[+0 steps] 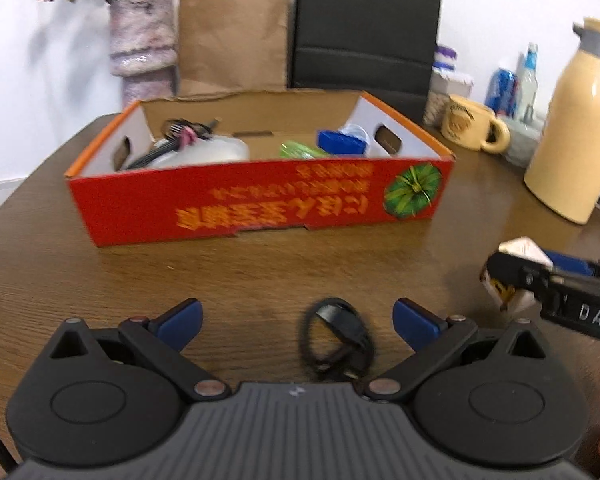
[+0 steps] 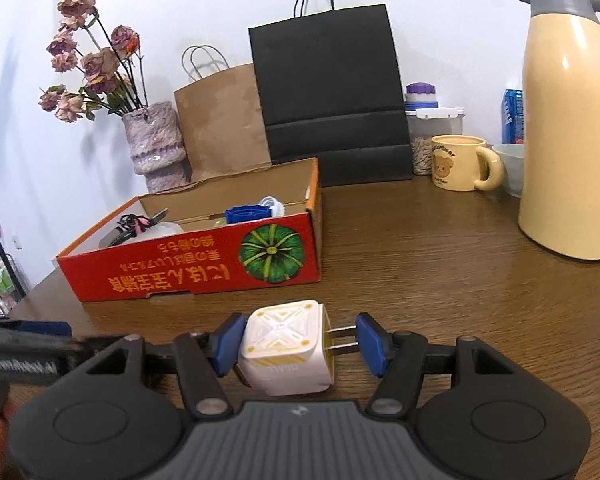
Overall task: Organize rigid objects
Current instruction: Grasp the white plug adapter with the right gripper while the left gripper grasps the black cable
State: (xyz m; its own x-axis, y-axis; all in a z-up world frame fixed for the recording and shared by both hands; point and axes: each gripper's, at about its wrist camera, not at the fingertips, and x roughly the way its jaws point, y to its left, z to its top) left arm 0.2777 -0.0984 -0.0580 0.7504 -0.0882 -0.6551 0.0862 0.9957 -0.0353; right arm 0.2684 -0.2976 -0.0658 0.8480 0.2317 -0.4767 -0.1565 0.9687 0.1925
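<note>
Left wrist view: the left gripper (image 1: 298, 322) hovers with jaws wide apart, holding nothing, over a black coiled band (image 1: 334, 338), possibly a strap, on the table (image 1: 100, 280) near the red box (image 1: 260, 200). To the right, the right gripper (image 2: 300, 344) has its jaws clamped on the white charger (image 2: 286, 348), one pad on its body, the other against the prongs

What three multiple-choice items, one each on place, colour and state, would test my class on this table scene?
1. Where does the black band lie?
A in the box
B on the table between the left gripper's fingers
C beside the mug

2. What colour is the cardboard box's printed front?
A red
B blue
C white

3. What is the right gripper doing?
A hanging open, nothing between its fingers
B clamping the white charger plug
C gripping the mug

Answers: B, the band lies on wood between the open fingers; A, red front with orange lettering; B, pads meet cube and prongs.
</note>
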